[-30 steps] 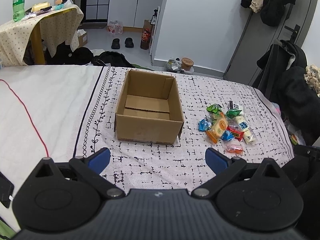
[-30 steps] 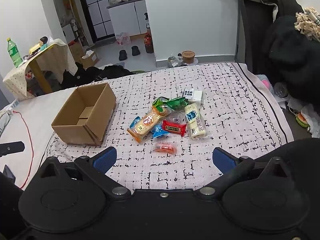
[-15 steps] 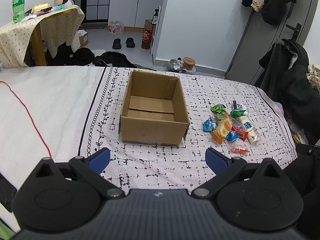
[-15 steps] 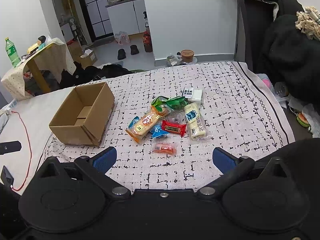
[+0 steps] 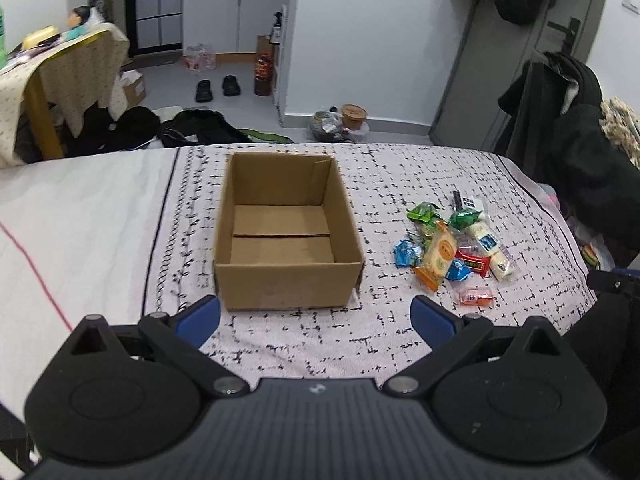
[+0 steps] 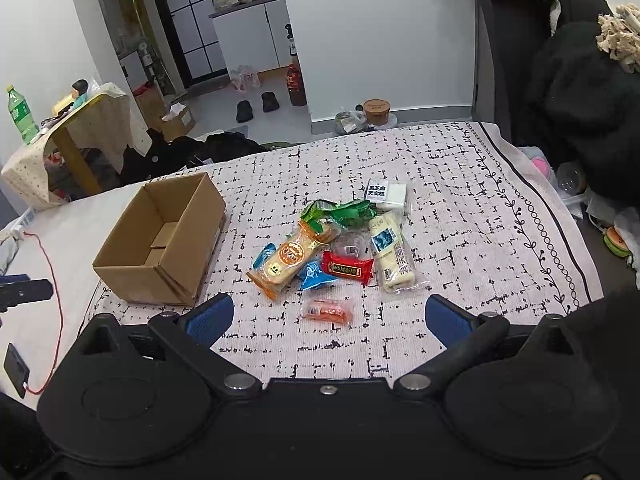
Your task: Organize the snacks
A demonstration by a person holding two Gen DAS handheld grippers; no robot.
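Snacks (image 6: 336, 248) lie piled on the patterned bedspread (image 6: 460, 216), right of the open cardboard box (image 5: 286, 236). Left gripper (image 5: 316, 314) faces the box, jaws spread, empty. Right gripper (image 6: 328, 318) faces the pile, jaws spread, empty.

matt brown cardboard box (image 5: 288, 240), glossy plastic snack wrappers (image 6: 340, 248), rough woven cloth bedspread (image 6: 460, 208), matt black plastic gripper bodies

Cardboard box (image 5: 286, 236) — now nearer, centred
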